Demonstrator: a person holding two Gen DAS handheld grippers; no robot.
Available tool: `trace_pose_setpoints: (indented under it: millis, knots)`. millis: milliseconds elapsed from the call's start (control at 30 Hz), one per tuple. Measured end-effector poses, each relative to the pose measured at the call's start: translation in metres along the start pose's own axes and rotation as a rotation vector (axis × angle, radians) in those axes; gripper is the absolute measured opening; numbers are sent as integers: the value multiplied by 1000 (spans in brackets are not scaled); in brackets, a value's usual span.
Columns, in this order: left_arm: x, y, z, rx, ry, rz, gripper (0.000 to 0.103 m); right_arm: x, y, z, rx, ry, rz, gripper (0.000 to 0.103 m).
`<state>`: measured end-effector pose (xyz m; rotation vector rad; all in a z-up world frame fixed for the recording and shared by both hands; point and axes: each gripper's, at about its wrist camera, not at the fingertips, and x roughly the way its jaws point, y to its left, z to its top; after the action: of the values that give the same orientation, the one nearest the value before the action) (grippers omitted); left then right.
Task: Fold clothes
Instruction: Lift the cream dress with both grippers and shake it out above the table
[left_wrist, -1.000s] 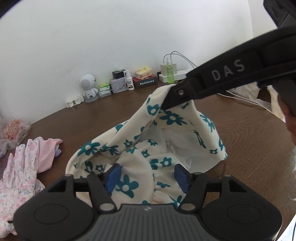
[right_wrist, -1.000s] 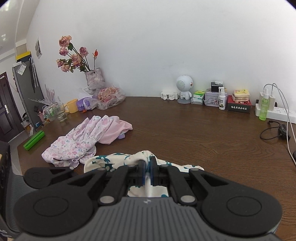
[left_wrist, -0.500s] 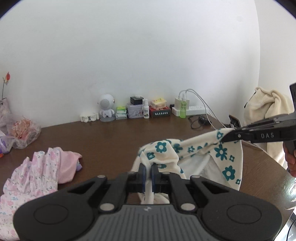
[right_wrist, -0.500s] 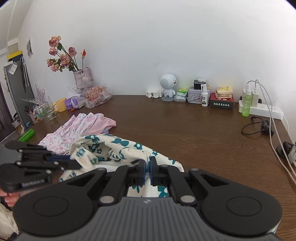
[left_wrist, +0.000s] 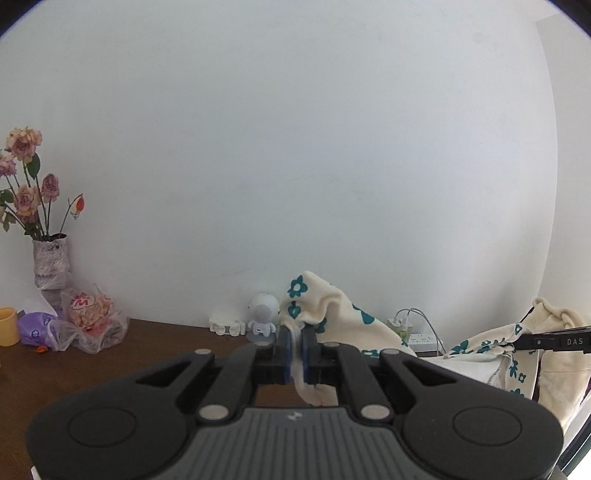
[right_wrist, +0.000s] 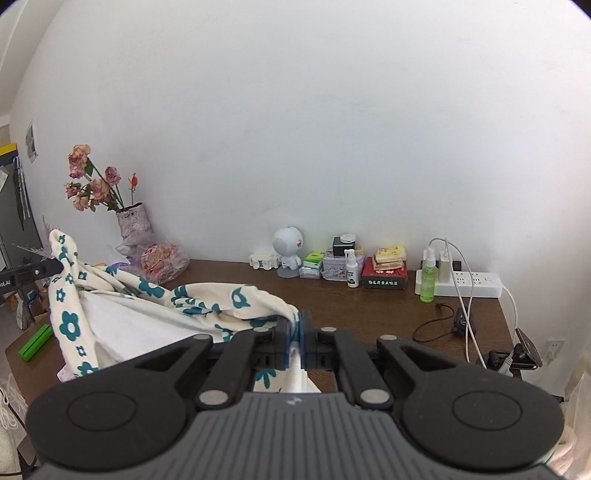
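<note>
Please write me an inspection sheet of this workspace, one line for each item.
Surface: brown wooden table, bare in the middle.
Job's things: flowered garment held up between both tools.
Clutter: robot figurine, boxes, spray bottles, flower vase, plastic bags.
Grippers: left tool shut on the garment; right tool shut on the garment.
Cables: power strip with white and black leads.
Surroundings: white wall.

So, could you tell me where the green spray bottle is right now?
In the right wrist view the green spray bottle stands at the back right of the table, against the white power strip and right of the red box.
</note>
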<state>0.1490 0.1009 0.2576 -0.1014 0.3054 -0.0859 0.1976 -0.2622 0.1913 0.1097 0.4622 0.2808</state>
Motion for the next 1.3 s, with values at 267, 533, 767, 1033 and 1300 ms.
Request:
trace_pose_setpoints:
  millis: [267,533,767,1033,1300]
  knots:
    - [-9,-5,25,121,30,71,4,-19,18,26,-54,-10,-90,4]
    - [11,-30,54,196,-3,83,4,-27,35,64,-82,-93,-89,4]
    - [106,-33,79,81,-17,100,5,54,-3,96,46,-77,-139,4]
    - [59,-53,132,132,-201,80,5,30,-6,160,54,-256,-139,4]
    - [5,-65,12,235,30,-78,5,10,-23,105,-68,-62,-142,4]
